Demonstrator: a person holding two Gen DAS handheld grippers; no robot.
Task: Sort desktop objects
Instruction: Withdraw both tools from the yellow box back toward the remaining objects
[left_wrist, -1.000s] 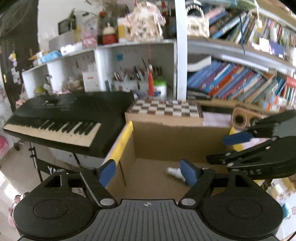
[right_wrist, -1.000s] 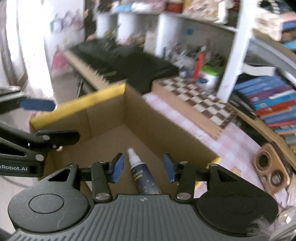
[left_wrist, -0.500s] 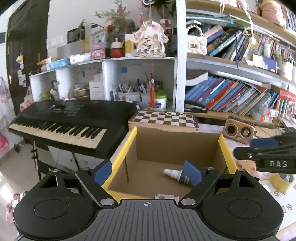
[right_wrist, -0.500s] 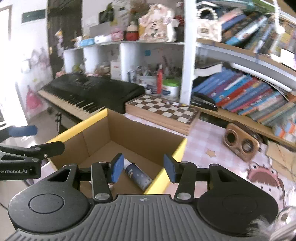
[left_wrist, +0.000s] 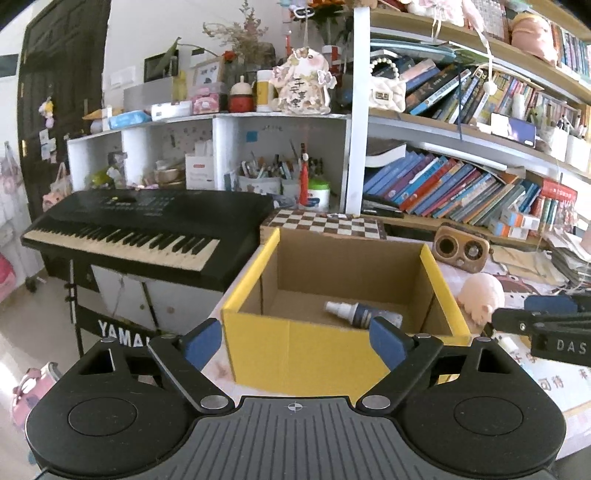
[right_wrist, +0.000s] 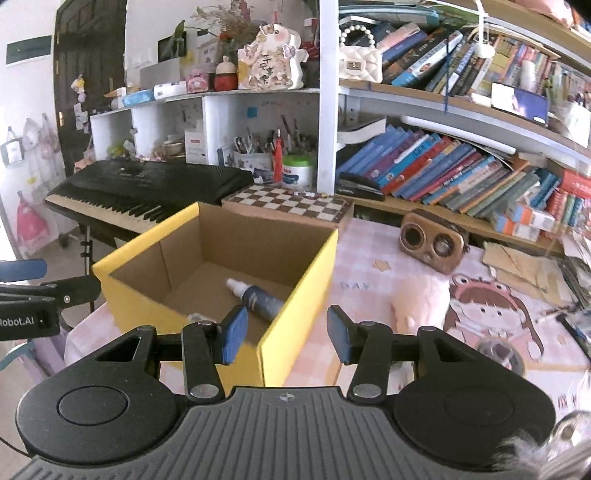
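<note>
Spray bottle (left_wrist: 360, 313), dark with white cap, lies inside the yellow cardboard box (left_wrist: 303, 350). Both grippers have pulled back from the box: left gripper (left_wrist: 293, 341) just opened wider, right gripper (right_wrist: 284, 334) stands half-open, both empty.

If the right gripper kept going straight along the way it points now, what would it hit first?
Most likely the near right corner of the yellow cardboard box, which sits between the open right gripper's fingers in its view. Depth is unclear, so it might pass just above the rim.
</note>
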